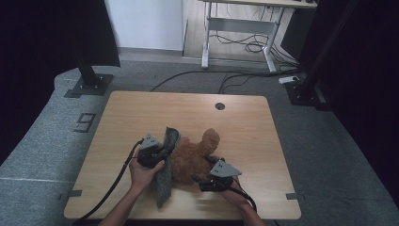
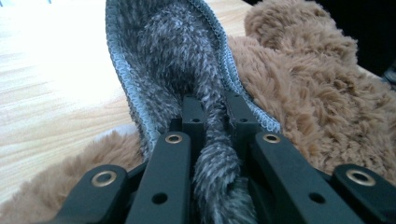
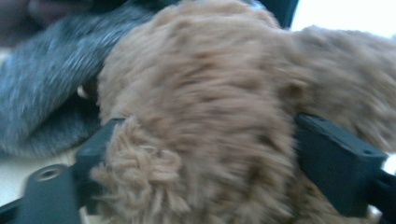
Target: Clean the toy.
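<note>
Grey fleece garment going onto the brown plush toy, mid-bench.

We are seeing the left gripper (image 1: 157,153) with jaws clamped on a bunched fold of the grey garment (image 2: 187,60), held against the plush toy (image 1: 193,157) lying on the bench (image 1: 141,113). The right gripper (image 1: 207,181) is standing with jaws wide apart around the toy's fluffy body (image 3: 201,116); we cannot tell if they are pressing. We are judging the risks: fleece slipping from the thin pinch, or the unheld toy dragging along. The garment's opening is holding nothing yet; no other containers.
</note>
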Action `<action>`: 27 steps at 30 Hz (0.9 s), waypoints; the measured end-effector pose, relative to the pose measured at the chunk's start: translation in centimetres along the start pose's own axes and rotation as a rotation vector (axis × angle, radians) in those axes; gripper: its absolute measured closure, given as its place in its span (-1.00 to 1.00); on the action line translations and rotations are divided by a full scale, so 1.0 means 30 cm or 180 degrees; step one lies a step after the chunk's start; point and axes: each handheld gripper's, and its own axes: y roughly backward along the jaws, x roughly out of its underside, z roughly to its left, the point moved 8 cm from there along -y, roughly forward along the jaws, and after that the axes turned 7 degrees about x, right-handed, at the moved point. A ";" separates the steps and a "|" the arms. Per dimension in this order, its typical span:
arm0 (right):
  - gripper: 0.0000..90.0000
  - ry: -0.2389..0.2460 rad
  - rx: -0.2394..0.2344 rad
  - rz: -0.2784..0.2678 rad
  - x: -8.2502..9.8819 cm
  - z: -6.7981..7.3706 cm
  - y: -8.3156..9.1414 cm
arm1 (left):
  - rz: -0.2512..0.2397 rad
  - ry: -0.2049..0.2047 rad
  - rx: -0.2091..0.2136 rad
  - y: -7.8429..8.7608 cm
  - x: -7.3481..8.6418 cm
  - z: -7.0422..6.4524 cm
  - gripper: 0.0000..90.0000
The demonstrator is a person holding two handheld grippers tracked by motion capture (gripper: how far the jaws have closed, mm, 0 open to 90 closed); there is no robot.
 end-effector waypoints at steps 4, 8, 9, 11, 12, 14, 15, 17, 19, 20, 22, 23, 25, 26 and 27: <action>-0.85 -0.0300 -0.0164 0.0206 0.009 -0.010 -0.002 | -0.0016 -0.0037 0.0027 0.020 0.018 -0.017 0.81; -0.91 -0.0532 -0.0387 0.0267 -0.010 -0.009 -0.010 | -0.0050 -0.0013 0.0102 0.034 0.029 -0.029 0.81; -0.93 -0.0549 -0.0416 0.0304 -0.014 -0.009 -0.018 | -0.0055 -0.0012 0.0110 0.036 0.030 -0.032 0.81; -0.92 -0.0521 -0.0436 0.0386 -0.016 -0.004 -0.043 | -0.0058 -0.0003 0.0130 0.038 0.031 -0.035 0.81; -0.83 -0.0481 -0.0425 0.0404 -0.015 -0.001 -0.050 | -0.0053 -0.0005 0.0129 0.041 0.032 -0.036 0.81; -0.64 -0.0320 -0.0386 0.0460 -0.010 0.006 -0.060 | -0.0060 -0.0006 0.0139 0.044 0.033 -0.036 0.81; -0.49 -0.0289 -0.0399 0.0451 -0.009 0.007 -0.058 | -0.0065 -0.0002 0.0150 0.045 0.032 -0.037 0.81; -0.29 -0.0225 -0.0383 0.0425 -0.003 0.009 -0.054 | -0.0105 -0.0021 0.0164 0.045 0.030 -0.040 0.81; -0.11 -0.0150 -0.0337 0.0388 0.004 0.010 -0.049 | -0.0176 -0.0058 0.0147 0.042 0.026 -0.043 0.80; -0.06 -0.0093 -0.0282 0.0342 0.006 0.007 -0.048 | -0.0216 -0.0066 0.0155 0.039 0.022 -0.043 0.80; 0.02 -0.0013 -0.0146 0.0270 0.008 -0.003 -0.054 | -0.0311 -0.0061 0.0165 0.027 0.011 -0.038 0.80; 0.05 0.0027 -0.0067 0.0259 0.007 -0.012 -0.057 | -0.0361 -0.0065 0.0179 0.019 0.004 -0.033 0.80; 0.13 0.0122 0.0133 0.0198 0.003 -0.034 -0.068 | -0.0412 -0.0059 0.0170 -0.004 -0.015 -0.018 0.80; 0.15 0.0162 0.0229 0.0182 0.002 -0.050 -0.074 | -0.0420 -0.0051 0.0177 -0.020 -0.027 -0.011 0.80; 0.15 0.0181 0.0316 0.0168 0.002 -0.067 -0.082 | -0.0430 -0.0053 0.0187 -0.032 -0.037 -0.006 0.80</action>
